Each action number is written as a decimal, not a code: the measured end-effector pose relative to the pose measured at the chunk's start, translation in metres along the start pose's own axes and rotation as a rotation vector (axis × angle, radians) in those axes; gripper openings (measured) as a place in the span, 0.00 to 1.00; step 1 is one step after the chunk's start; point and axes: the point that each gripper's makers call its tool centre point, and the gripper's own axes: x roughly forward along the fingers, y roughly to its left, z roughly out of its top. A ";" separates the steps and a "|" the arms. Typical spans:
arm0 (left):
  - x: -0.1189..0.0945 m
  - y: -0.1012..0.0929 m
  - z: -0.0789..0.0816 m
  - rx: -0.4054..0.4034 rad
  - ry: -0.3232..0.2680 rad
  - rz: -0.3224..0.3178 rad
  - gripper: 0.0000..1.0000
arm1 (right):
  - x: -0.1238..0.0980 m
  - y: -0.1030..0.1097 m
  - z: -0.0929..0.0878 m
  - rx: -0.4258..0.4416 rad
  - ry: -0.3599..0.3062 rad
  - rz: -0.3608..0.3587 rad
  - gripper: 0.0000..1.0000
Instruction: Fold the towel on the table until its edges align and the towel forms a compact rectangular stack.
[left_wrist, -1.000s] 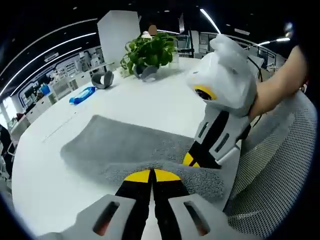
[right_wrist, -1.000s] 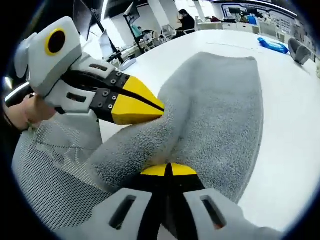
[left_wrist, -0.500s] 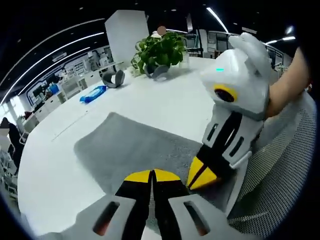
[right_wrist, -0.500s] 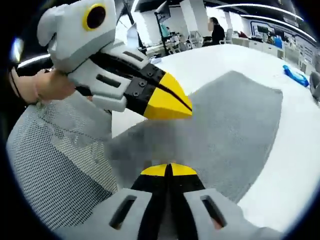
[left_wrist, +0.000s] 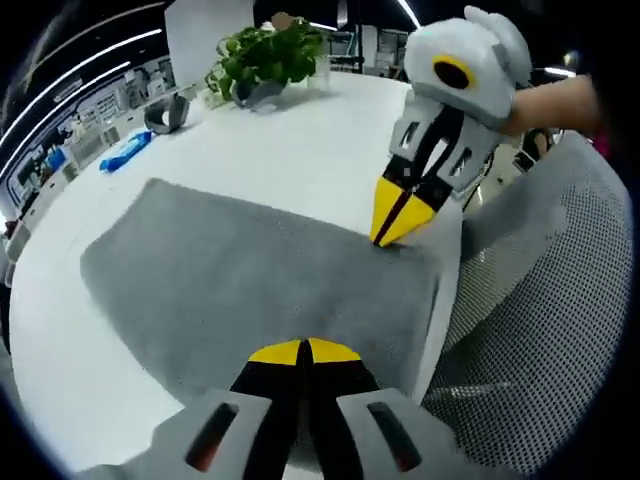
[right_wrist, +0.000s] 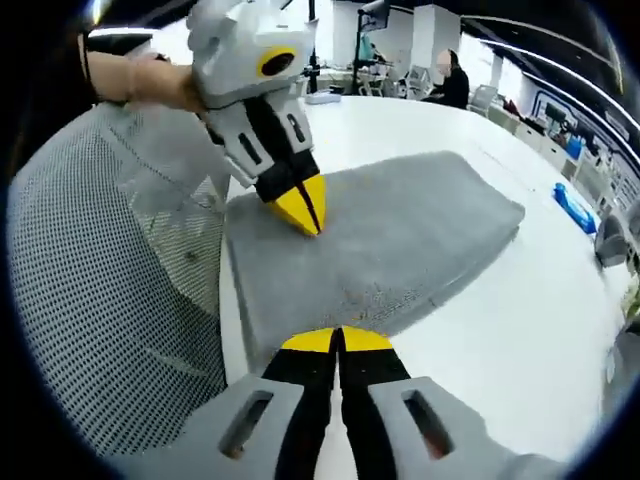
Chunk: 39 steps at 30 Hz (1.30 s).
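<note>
The grey towel (left_wrist: 250, 280) lies flat on the white table (left_wrist: 330, 150), close to the table's edge by the chair. At the bottom of the left gripper view, my left gripper (left_wrist: 302, 352) is shut, its yellow tips at the towel's near edge. My right gripper (left_wrist: 392, 228) comes in from the upper right, shut, with its tip down on the towel's corner. In the right gripper view the towel (right_wrist: 400, 240) shows a thick doubled edge on its right side. My right gripper (right_wrist: 338, 340) is shut at its near edge, and the left gripper (right_wrist: 304, 210) presses on its left corner.
A grey mesh chair back (left_wrist: 540, 330) (right_wrist: 110, 280) stands right against the table's edge beside the towel. A potted plant (left_wrist: 265, 60), a grey curved object (left_wrist: 170, 110) and a blue packet (left_wrist: 125, 152) (right_wrist: 572, 205) sit far across the table. A person (right_wrist: 455, 80) sits in the background.
Both grippers have brought the lifted towel edge down. The bunched towel now lies spread flat, and the two grippers have moved further apart along its edge.
</note>
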 end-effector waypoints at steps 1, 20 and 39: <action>-0.001 0.000 0.002 -0.006 -0.008 -0.001 0.01 | -0.002 0.002 -0.002 -0.024 0.019 -0.002 0.01; 0.001 -0.028 0.050 0.127 -0.184 -0.055 0.04 | 0.012 0.015 -0.020 -0.122 0.159 -0.003 0.02; 0.013 -0.072 0.061 0.251 -0.204 -0.125 0.24 | -0.010 0.008 0.020 0.094 -0.040 -0.031 0.00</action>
